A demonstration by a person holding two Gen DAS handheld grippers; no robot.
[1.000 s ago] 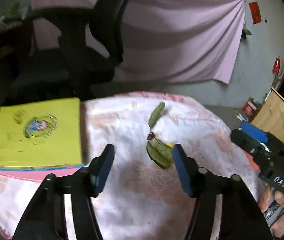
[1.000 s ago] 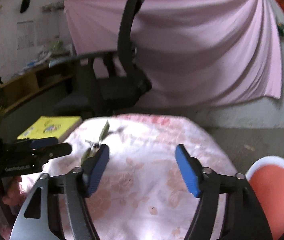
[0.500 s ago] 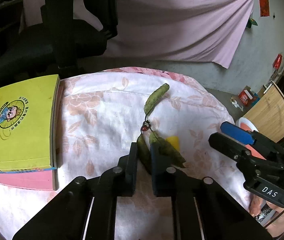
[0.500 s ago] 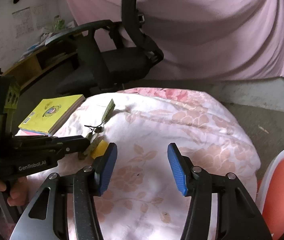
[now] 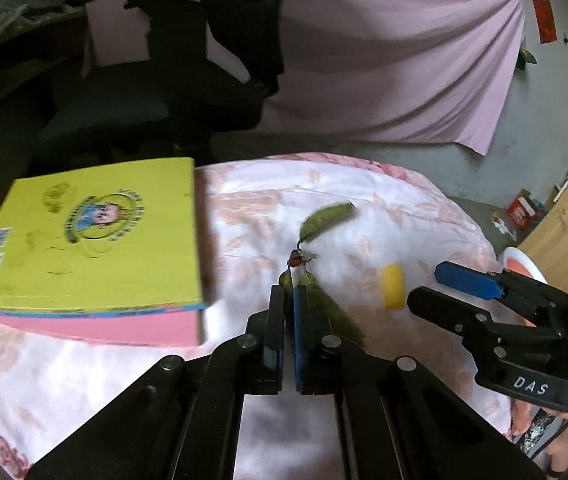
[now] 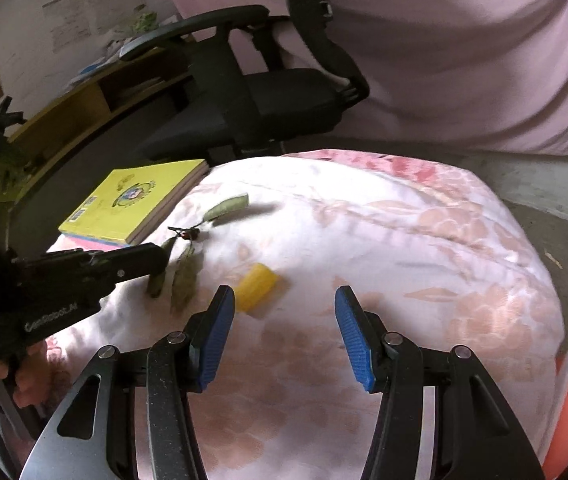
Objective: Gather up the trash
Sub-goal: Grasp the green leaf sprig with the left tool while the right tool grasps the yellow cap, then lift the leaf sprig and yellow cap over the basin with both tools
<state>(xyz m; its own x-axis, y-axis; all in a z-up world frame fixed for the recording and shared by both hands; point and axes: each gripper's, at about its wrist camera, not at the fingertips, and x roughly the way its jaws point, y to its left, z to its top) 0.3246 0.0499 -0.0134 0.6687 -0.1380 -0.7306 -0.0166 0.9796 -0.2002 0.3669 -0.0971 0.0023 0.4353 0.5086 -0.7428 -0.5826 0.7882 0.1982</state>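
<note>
The left tongs (image 5: 288, 292) have gone from wide open around the sprig to pinched shut on one of its lower leaves, while the right tongs (image 6: 284, 300) have dropped closer to the bench and narrowed a little.

The sprig of dull green leaves on a thin stem with a small red bead (image 5: 312, 226) lies on the bench covered in a soft white cloth with faded pink flowers (image 5: 103, 380). Its long axis runs away from the left tongs, the top leaf pointing up and to the right toward the pink curtain (image 5: 384, 60). The leaves look limp and matte.

The right tongs stand part open with nothing between their ribbed blue pads (image 6: 354, 336). Just beyond their left pad lies a small smooth yellow block (image 6: 257, 286), near the sprig.

A thick glossy yellow-covered book (image 5: 83, 232) lies flat on a pink one, left of the sprig.
</note>
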